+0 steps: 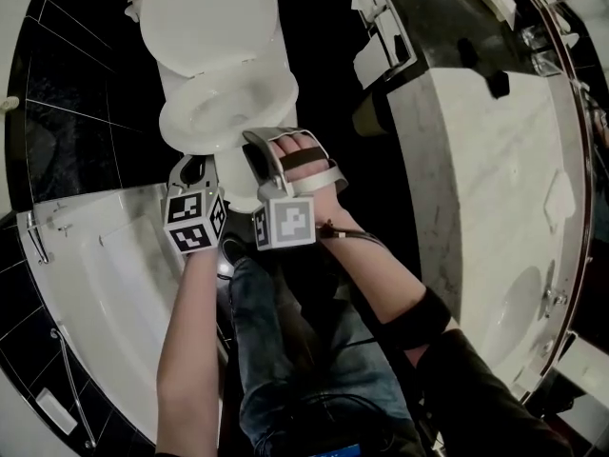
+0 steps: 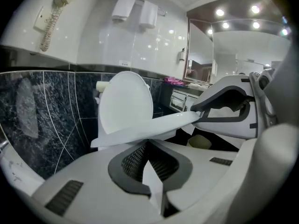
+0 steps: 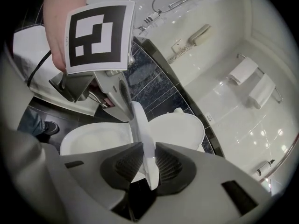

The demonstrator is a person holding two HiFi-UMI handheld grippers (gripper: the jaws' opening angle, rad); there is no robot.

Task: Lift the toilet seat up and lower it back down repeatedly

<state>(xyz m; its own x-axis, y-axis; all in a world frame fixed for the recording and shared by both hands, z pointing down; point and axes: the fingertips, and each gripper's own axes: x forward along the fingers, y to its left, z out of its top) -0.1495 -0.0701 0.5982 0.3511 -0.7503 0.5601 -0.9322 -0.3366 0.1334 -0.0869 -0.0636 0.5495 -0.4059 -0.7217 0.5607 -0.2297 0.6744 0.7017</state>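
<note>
The white toilet [image 1: 271,89] stands at the top middle of the head view, its lid [image 1: 205,12] upright against the wall. The seat [image 2: 154,125] is partly raised over the bowl [image 3: 93,139], tilted up from its hinge. My left gripper [image 1: 190,171] and right gripper [image 1: 265,146] sit side by side at the seat's front rim. In the left gripper view the left gripper [image 2: 149,148] is shut on the seat's thin edge. The right gripper [image 3: 145,160] is likewise shut on the seat [image 3: 140,125], with the left gripper's marker cube [image 3: 98,36] just beside it.
A white bathtub [image 1: 95,284] lies to the left. A marble vanity [image 1: 485,179] with a sink [image 1: 519,303] runs along the right. Dark tiles [image 1: 76,93] cover the floor and lower wall. A wall phone [image 2: 58,13] and towels [image 2: 135,10] hang above the toilet.
</note>
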